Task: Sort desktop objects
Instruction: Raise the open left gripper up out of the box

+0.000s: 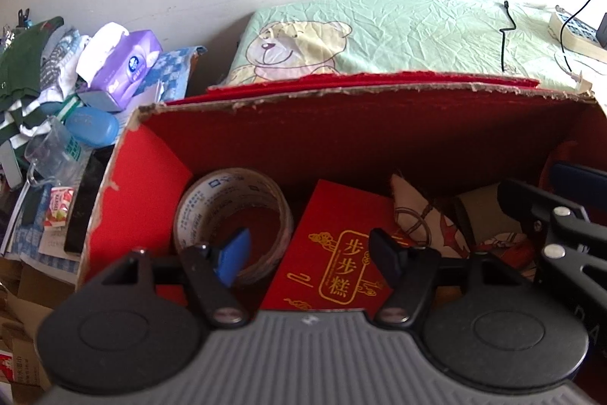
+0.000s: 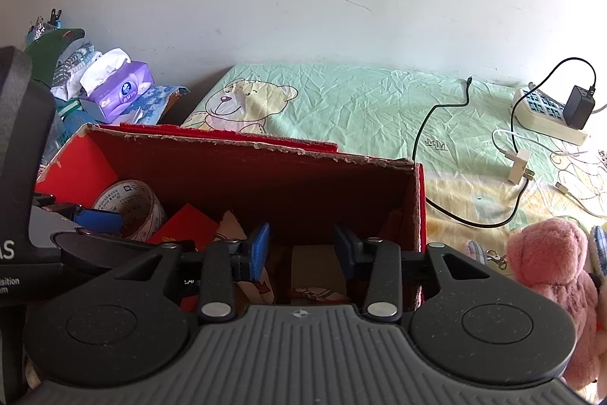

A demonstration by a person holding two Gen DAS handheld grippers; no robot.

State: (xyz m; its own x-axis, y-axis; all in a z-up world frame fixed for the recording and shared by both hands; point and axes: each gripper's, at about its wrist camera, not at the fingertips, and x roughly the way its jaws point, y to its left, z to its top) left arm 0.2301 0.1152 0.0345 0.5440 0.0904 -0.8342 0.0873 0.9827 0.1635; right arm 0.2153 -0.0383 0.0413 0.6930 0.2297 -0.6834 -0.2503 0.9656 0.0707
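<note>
Left wrist view: the left gripper (image 1: 309, 253) is spread wide with nothing between its fingers, hanging over the open red cardboard box (image 1: 341, 124). Right under it sits a roll of clear tape (image 1: 231, 211) on the left side of the box floor, and just beside that a red packet with gold characters (image 1: 334, 253). To the right of the packet there's a patterned cloth pouch thing (image 1: 425, 215), partly hidden by the other gripper poking in from the right edge.

Over in the right wrist view, the right gripper (image 2: 301, 249) is also parted with nothing held, and it's dipped into the right half of the same box, over some tan cardboard-looking stuff I can't really make out.

Further out: left of the box is a messy pile with a purple tissue pack (image 1: 125, 63), a blue case (image 1: 93, 126) and a clear measuring cup (image 1: 57, 158). Behind the box is a bed with a green bear-print sheet (image 2: 341, 101). On the sheet, over to the right, a power strip (image 2: 546, 116) with a black charger (image 2: 578, 105) plugged in, a black cable (image 2: 428, 124) snaking across, and a pink plush toy (image 2: 554, 272) near the right edge.
</note>
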